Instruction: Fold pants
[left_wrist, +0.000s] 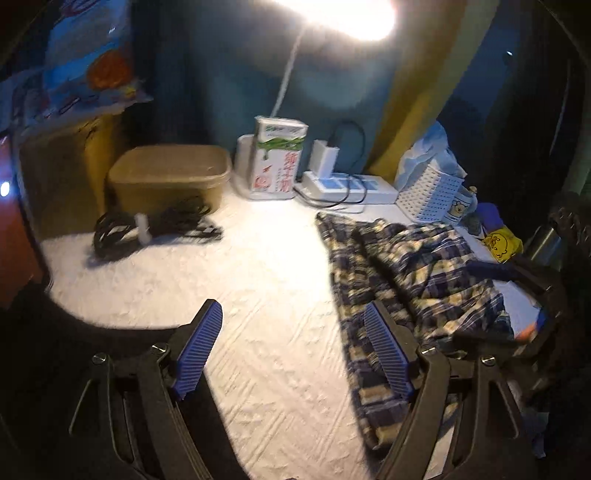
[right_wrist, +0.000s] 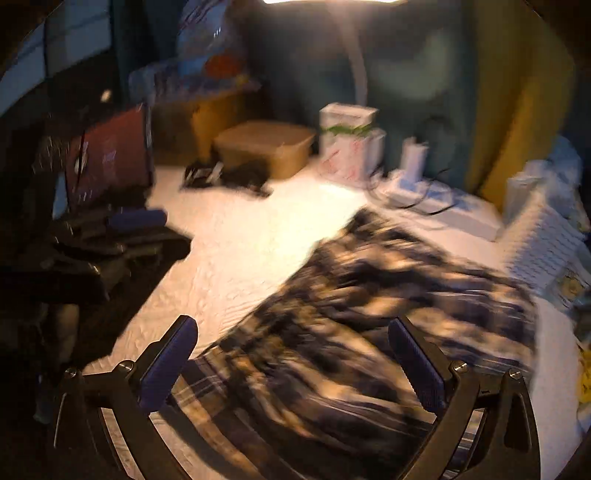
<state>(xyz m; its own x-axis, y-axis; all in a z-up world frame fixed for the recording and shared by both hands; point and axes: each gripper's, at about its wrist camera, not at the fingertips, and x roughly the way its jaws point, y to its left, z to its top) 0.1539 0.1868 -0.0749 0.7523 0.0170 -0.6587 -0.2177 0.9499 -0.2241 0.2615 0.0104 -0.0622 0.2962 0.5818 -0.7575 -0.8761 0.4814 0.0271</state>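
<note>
Left wrist view shows you the plaid pants (left_wrist: 413, 266) lying crumpled on the white tabletop (left_wrist: 258, 295), off to the right of your left gripper (left_wrist: 295, 347); its right finger (left_wrist: 388, 354) sits over the near edge of the cloth while the left finger hangs over bare tabletop. Those fingers are spread, with nothing pinched between them. Your right gripper shows dark at the far right, over the pants.

In the right wrist view, blurred, the pants (right_wrist: 369, 314) spread out ahead of and between the fingers of your right gripper (right_wrist: 295, 365). Its fingers stand wide apart; no pad presses on the cloth.

Beyond the left fingers, a coil of black cable (left_wrist: 155, 229) lies on the tabletop, in front of a tan lidded box (left_wrist: 170, 177). Straight ahead by the wall stand a milk carton (left_wrist: 277, 155) and a white power strip (left_wrist: 347, 188). Beyond the right finger, past the pants, sits a white perforated basket (left_wrist: 428, 192). A lamp (left_wrist: 343, 14) glares overhead.
</note>
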